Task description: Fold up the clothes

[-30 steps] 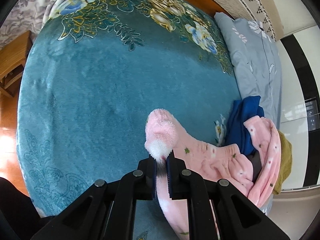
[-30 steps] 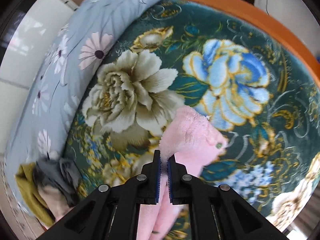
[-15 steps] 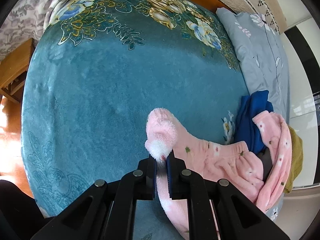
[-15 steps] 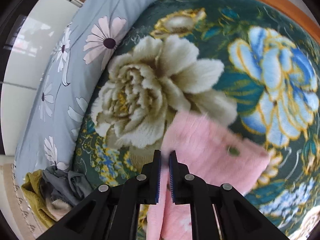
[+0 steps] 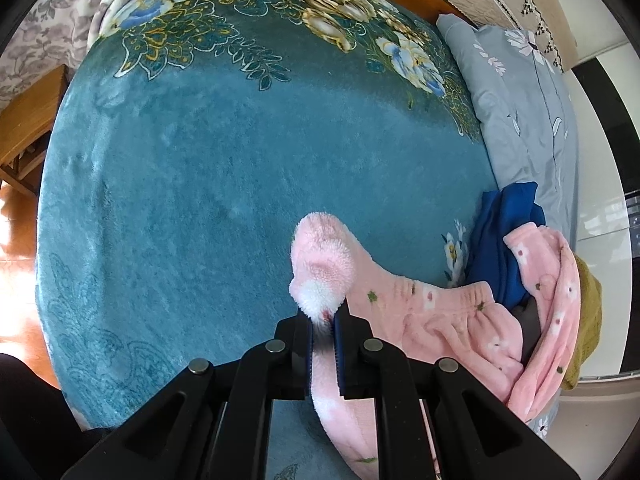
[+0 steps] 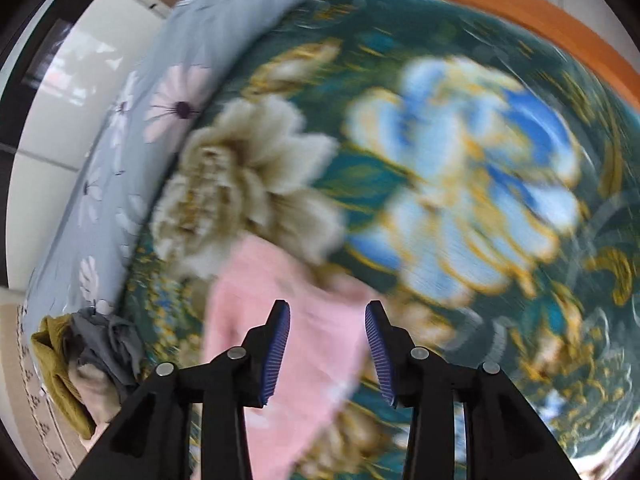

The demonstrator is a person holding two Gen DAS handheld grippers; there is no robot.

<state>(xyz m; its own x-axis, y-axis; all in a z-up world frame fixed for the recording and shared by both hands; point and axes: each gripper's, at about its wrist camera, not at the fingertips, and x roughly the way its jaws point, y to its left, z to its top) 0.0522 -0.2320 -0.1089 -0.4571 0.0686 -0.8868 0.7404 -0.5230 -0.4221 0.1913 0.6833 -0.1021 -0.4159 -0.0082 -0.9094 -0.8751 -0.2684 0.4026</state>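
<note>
A fluffy pink garment [image 5: 404, 308] with small flowers lies across the teal floral blanket [image 5: 224, 176] on the bed. My left gripper [image 5: 323, 322] is shut on its furry end, which sticks up above the fingertips. In the right wrist view my right gripper [image 6: 327, 346] hangs over the other end of the pink garment [image 6: 288, 304], which lies on the blanket [image 6: 460, 184]. Its jaws are opening, the cloth lies below the gap and the pads do not press on it. This view is blurred.
A pile of clothes sits at the bed's edge: a blue piece [image 5: 504, 236], a second pink one [image 5: 556, 280], an olive one [image 5: 590, 308] and grey cloth [image 6: 108, 340]. A grey flowered quilt [image 5: 528, 108] runs along the far side. A wooden stand [image 5: 24, 120] is at the left.
My right gripper has opened and let go of the pink cloth, which now lies on the blanket, and it has dropped lower. The left gripper keeps its hold and barely moved.
</note>
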